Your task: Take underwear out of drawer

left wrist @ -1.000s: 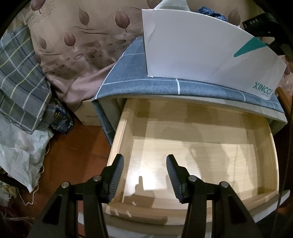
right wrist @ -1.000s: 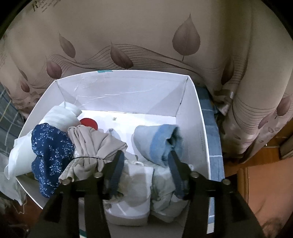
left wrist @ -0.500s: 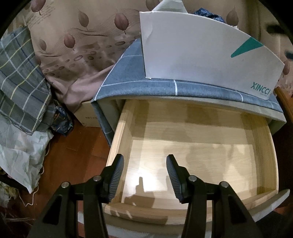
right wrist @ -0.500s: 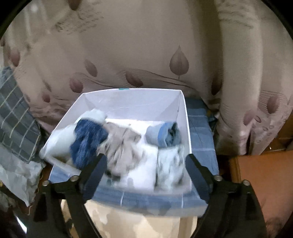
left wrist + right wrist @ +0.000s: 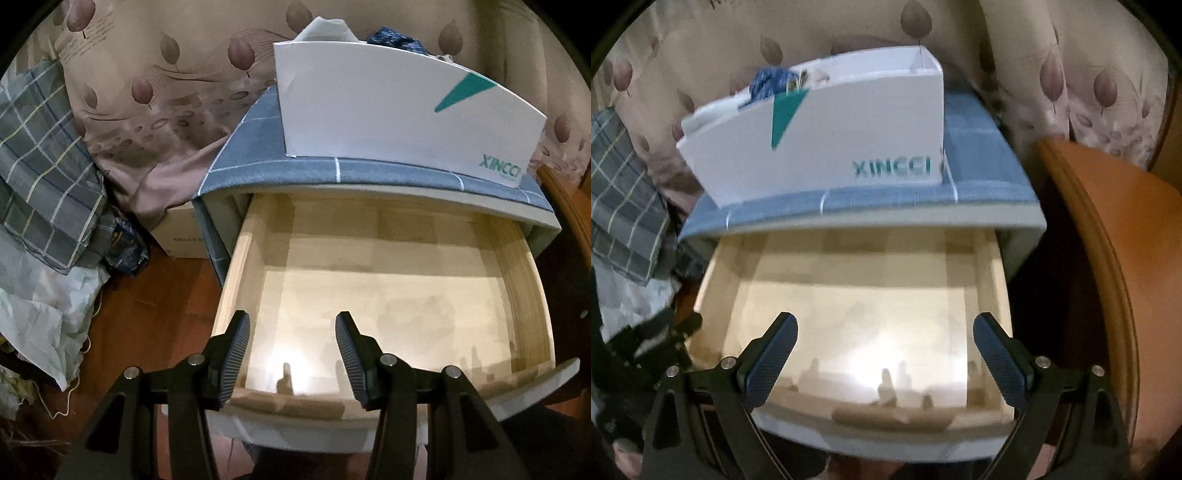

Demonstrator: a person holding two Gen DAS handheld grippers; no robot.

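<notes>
Curtained corner: underwear (image 5: 772, 79) in box (image 5: 827, 147), beyond opening right hand-held gripper (image 5: 884, 354)

The drawer (image 5: 388, 295) is pulled out toward the cameras from under the top of the nightstand (image 5: 369, 173). A box (image 5: 388, 110) is set on that top, nearer its left edge in the right wrist view, and bundled underwear (image 5: 772, 83) is seen over its rim at the left end. A curtain (image 5: 147, 92) hangs behind the nightstand. To the left, a folded blanket (image 5: 40, 155) is piled above other cloth on the floor (image 5: 147, 314), and a small carton (image 5: 181, 232) is tucked between curtain and nightstand. To the right, a curved wooden board (image 5: 1108, 240) stands beside the nightstand.
</notes>
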